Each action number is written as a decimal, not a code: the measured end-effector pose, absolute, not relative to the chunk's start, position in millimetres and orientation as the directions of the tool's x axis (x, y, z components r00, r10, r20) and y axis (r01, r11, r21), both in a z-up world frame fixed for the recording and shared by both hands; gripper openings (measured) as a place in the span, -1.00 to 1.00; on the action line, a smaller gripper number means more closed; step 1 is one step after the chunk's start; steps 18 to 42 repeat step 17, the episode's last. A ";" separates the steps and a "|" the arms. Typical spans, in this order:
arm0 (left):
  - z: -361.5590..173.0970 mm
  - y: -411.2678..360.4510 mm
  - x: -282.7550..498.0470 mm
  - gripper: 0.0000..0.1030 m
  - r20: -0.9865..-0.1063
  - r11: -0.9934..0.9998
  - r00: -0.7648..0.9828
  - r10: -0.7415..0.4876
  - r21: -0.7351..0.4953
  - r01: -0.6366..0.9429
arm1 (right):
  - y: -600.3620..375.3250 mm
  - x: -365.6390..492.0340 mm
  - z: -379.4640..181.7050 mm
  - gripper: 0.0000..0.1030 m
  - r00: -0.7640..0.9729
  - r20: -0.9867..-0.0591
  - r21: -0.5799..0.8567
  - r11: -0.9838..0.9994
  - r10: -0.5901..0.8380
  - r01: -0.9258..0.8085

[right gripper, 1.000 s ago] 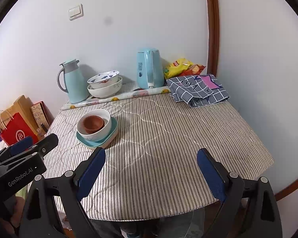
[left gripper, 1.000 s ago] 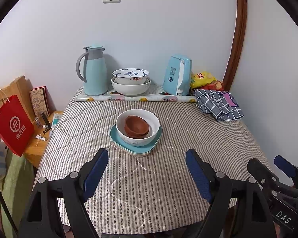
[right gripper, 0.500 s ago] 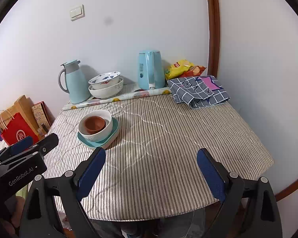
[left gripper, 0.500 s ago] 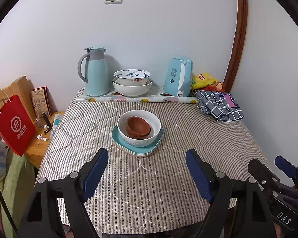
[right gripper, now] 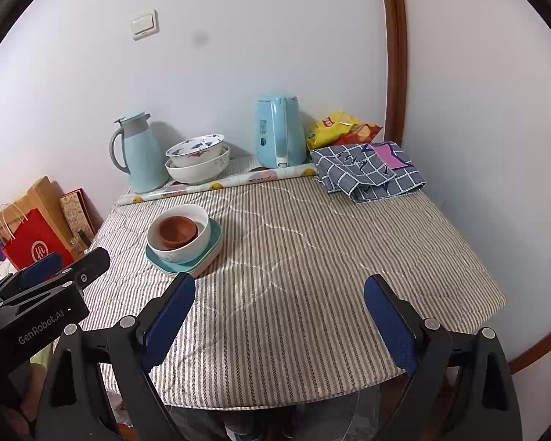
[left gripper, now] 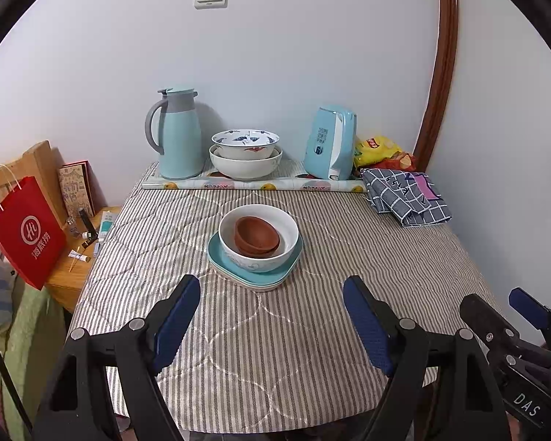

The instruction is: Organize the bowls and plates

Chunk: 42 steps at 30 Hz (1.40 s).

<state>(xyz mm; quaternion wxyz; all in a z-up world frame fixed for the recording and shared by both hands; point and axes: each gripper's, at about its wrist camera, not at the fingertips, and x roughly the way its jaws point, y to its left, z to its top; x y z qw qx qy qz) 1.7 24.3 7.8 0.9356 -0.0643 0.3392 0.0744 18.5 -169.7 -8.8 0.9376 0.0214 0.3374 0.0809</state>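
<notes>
A: Going left to right, what's on the counter (left gripper: 312, 330)?

B: A pale blue thermal jug (left gripper: 178, 134), then two glazed white bowls (left gripper: 245, 154) nested at the back, the upper one blue-patterned. An electric kettle (left gripper: 330, 143), a snack bag (left gripper: 380, 150) and a folded checked cloth (left gripper: 404, 198) follow.

A: And the stack in the middle?

B: A matte terracotta bowl (left gripper: 257, 237) sits inside a smooth white bowl (left gripper: 259, 239), on rounded-square teal plates (left gripper: 253, 275). Everything is already nested.

A: The tools?

B: The left hand-held gripper (left gripper: 272, 316) and right hand-held gripper (right gripper: 279, 312) are both spread wide, holding nothing, hovering short of the stack.

A: Which step?

B: It fits either a finished stack or one about to be moved; I can't tell.
</notes>
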 end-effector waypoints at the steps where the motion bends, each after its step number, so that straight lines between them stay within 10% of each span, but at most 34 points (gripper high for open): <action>1: 8.1 24.4 1.4 0.54 -0.643 0.981 0.760 0.096 -0.070 -0.183 | -169.5 18.3 -8.1 0.79 0.760 -0.629 0.095 0.986 0.167 -0.138; 42: 5.0 29.6 3.3 0.54 -0.647 0.980 0.757 0.095 -0.074 -0.186 | -166.6 14.6 -5.4 0.79 0.765 -0.622 0.090 0.985 0.169 -0.144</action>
